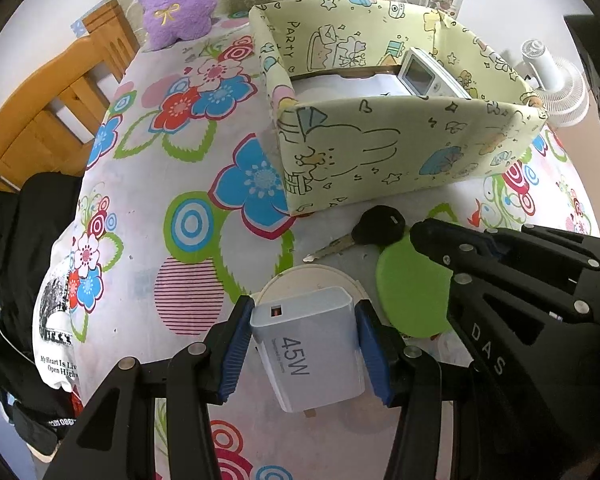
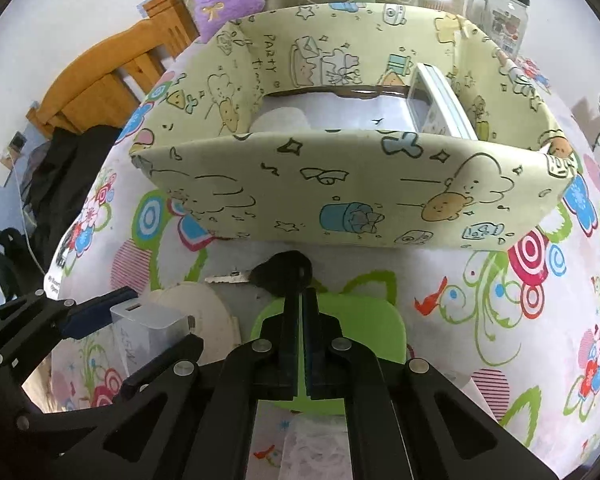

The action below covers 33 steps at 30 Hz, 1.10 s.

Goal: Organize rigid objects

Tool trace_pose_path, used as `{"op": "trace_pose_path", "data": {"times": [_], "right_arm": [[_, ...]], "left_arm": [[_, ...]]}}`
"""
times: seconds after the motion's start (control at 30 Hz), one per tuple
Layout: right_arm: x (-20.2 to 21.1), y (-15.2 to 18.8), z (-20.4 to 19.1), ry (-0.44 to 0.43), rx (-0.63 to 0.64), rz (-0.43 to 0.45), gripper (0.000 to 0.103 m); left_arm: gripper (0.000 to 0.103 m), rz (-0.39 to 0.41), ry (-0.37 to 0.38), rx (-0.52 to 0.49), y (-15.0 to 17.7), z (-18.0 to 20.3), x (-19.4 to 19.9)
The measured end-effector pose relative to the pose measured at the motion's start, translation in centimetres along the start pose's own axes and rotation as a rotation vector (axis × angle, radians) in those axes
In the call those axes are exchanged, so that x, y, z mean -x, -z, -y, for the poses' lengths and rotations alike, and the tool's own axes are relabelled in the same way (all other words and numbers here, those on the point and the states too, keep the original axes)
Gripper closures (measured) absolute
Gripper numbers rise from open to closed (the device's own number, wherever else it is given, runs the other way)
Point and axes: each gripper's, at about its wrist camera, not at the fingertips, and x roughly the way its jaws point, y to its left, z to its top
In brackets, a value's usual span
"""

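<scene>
Gripping the white rectangular 45W plastic charger (image 1: 310, 348) between blue pads, our left gripper (image 1: 300, 350) hides most of the cream round disc (image 1: 300, 276) below it. Beside it lies the black-headed metal key (image 1: 374, 228), near the cartoon-printed pale yellow open box (image 1: 400, 152), whose wall cuts off a white remote (image 1: 424, 74) inside. Our right gripper (image 2: 302, 300) sits pinched closed over the green flat lid (image 2: 364, 320), empty.

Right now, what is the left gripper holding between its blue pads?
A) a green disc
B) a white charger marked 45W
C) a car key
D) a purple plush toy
B: the left gripper is shut on the white charger; the car key lies loose on the table.
</scene>
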Motion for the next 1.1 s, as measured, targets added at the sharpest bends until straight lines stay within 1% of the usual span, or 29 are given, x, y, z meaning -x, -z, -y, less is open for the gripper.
{"op": "trace_pose_path", "data": {"times": [0.13, 0.23, 0.27, 0.33, 0.37, 0.4, 0.43, 0.47, 0.6, 0.83, 0.93, 1.1], "right_arm": [[-0.4, -0.4, 0.1, 0.01, 0.042, -0.014, 0.098], [-0.8, -0.6, 0.4, 0.009, 0.044, -0.036, 0.097], [-0.9, -0.5, 0.5, 0.011, 0.044, -0.044, 0.095], [-0.9, -0.3, 0.9, 0.018, 0.03, -0.052, 0.08], [-0.8, -0.1, 1.2, 0.02, 0.018, -0.053, 0.066], [-0.6, 0.0, 1.4, 0.02, 0.008, -0.052, 0.049], [-0.4, 0.1, 1.6, 0.021, 0.003, -0.049, 0.044], [-0.2, 0.2, 1.7, 0.028, 0.003, -0.043, 0.041], [-0.2, 0.4, 1.7, 0.025, 0.018, -0.059, 0.038], [0.0, 0.9, -0.1, -0.001, 0.047, -0.055, 0.037], [0.4, 1.1, 0.1, 0.019, 0.028, -0.052, 0.037], [1.6, 1.7, 1.9, 0.059, -0.01, -0.046, 0.037]], "left_arm": [[0.05, -0.003, 0.008, 0.007, -0.2, -0.2, -0.2], [0.05, -0.006, 0.012, 0.01, -0.2, -0.3, -0.2], [0.05, -0.007, 0.014, 0.013, -0.2, -0.4, -0.2], [0.05, -0.009, 0.015, 0.014, -0.2, -0.5, -0.2], [0.05, -0.01, 0.015, 0.015, -0.2, -0.6, -0.1], [0.05, -0.01, 0.016, 0.016, -0.1, -0.7, -0.1], [0.05, -0.011, 0.019, 0.02, -0.1, -0.8, -0.1], [0.05, -0.014, 0.025, 0.026, 0.0, -1.0, -0.1], [0.05, -0.028, 0.034, 0.034, 0.6, -1.0, -0.2], [0.05, -0.044, 0.03, 0.031, 1.4, -1.3, -0.1], [0.051, -0.041, 0.031, 0.022, 1.6, -1.3, 0.0], [0.051, -0.033, 0.04, 0.0, 1.5, -0.6, 0.5]]}}
